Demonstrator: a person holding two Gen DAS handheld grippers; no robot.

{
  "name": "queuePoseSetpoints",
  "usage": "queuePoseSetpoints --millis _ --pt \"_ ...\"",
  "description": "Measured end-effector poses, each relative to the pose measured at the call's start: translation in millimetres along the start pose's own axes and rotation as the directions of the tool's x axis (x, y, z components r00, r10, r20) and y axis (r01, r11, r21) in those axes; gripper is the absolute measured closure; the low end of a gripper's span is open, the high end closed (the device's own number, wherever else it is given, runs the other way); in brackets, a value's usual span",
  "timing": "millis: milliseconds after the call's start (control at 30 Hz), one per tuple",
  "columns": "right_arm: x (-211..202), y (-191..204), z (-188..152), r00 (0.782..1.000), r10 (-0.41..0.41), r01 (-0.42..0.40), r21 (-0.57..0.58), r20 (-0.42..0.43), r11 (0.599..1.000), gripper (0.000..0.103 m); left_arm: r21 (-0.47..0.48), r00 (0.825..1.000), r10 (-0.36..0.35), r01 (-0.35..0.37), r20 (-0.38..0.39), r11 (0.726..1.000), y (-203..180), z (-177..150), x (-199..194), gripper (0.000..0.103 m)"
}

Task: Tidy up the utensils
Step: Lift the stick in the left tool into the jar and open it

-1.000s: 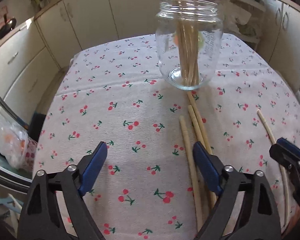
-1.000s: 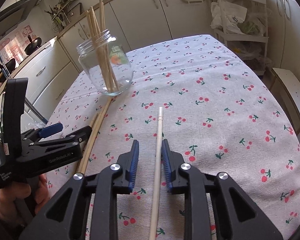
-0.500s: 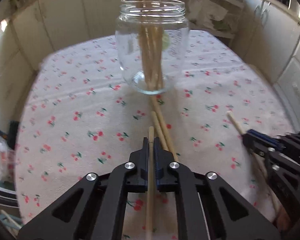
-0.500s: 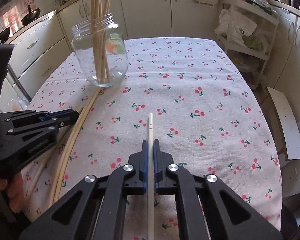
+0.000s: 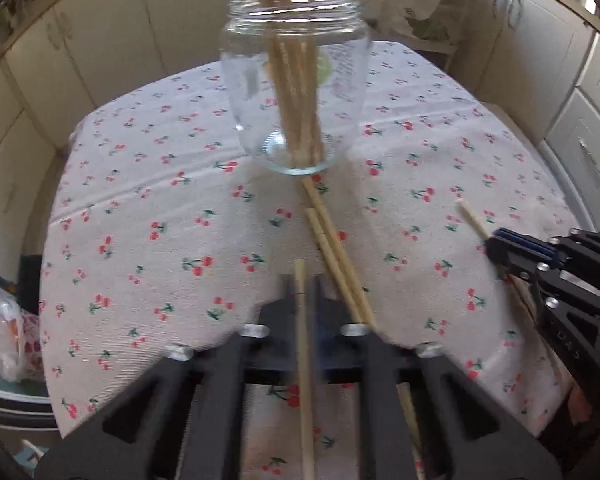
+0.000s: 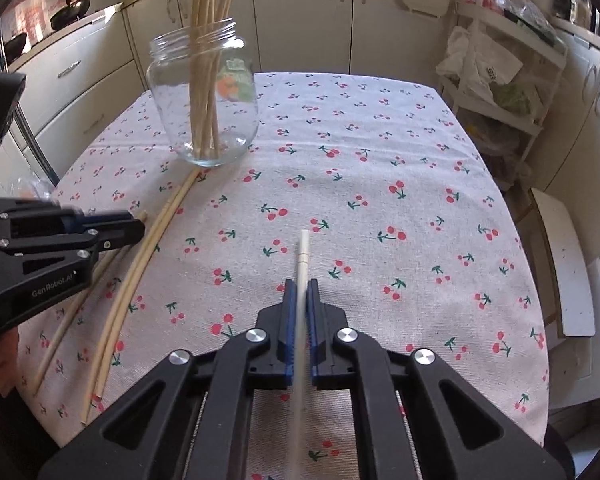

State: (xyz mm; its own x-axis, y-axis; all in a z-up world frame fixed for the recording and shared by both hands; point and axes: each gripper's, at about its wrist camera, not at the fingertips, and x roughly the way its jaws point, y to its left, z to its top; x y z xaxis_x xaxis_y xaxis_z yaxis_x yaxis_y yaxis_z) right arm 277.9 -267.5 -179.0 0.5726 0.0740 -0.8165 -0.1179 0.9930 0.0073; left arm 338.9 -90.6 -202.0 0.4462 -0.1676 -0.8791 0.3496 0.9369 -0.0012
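Observation:
A clear glass jar holding several wooden chopsticks stands on the cherry-print tablecloth. My left gripper is shut on one chopstick, its tip poking out just past the jaws. Two more chopsticks lie on the cloth right of it, running toward the jar. My right gripper is shut on a pale chopstick. The left gripper shows at the left of the right wrist view, the right gripper at the right of the left wrist view.
Loose chopsticks lie on the cloth beside the left gripper. Cream kitchen cabinets surround the table. A wire shelf rack with bags stands at the right. A plastic bag sits off the table's left edge.
Both grippers have gone from open to shut, each on a chopstick. The left one shifted right over its chopstick, and both held chopsticks now look raised off the cloth.

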Motion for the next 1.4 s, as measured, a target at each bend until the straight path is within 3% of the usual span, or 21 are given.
queuePoseSetpoints --millis 167,233,333,467,600,767,900,1167,1400 --pt "-12 -17 5 0.99 0.117 -0.128 0.142 0.084 0.982 0.097 -0.067 0.994 -0.009 0.017 0.112 0.998 17 5 -29 0.098" --pt "-15 -23 9 0.979 0.159 -0.182 0.19 0.131 0.965 0.097 -0.116 0.983 -0.009 0.031 0.185 0.993 30 13 -48 0.098" --pt "-17 -29 14 0.968 0.161 -0.205 0.239 0.191 0.949 0.097 -0.172 0.954 -0.019 0.074 0.3 0.982 47 29 -74 0.098" --pt "-10 -34 12 0.965 0.158 -0.213 0.28 0.207 0.936 0.097 -0.215 0.885 -0.04 0.156 0.464 0.964 61 47 -108 0.098" --pt "1 -41 9 0.97 0.158 -0.212 0.327 0.183 0.921 0.097 -0.234 0.805 -0.033 0.212 0.593 0.949 66 71 -129 0.098" --pt "8 -48 7 0.971 0.174 -0.222 0.364 0.161 0.904 0.097 -0.275 0.711 0.021 0.245 0.703 0.93 69 101 -139 0.098" --pt "10 -45 7 0.972 0.181 -0.223 0.352 0.149 0.909 0.097 -0.305 0.656 0.065 0.26 0.752 0.916 68 118 -141 0.098" --pt "12 -43 6 0.972 0.193 -0.229 0.346 0.134 0.91 0.097 -0.354 0.585 0.133 0.281 0.8 0.892 72 143 -135 0.098" --pt "12 -44 7 0.971 0.197 -0.234 0.349 0.137 0.908 0.097 -0.355 0.544 0.171 0.253 0.821 0.9 61 158 -122 0.098"
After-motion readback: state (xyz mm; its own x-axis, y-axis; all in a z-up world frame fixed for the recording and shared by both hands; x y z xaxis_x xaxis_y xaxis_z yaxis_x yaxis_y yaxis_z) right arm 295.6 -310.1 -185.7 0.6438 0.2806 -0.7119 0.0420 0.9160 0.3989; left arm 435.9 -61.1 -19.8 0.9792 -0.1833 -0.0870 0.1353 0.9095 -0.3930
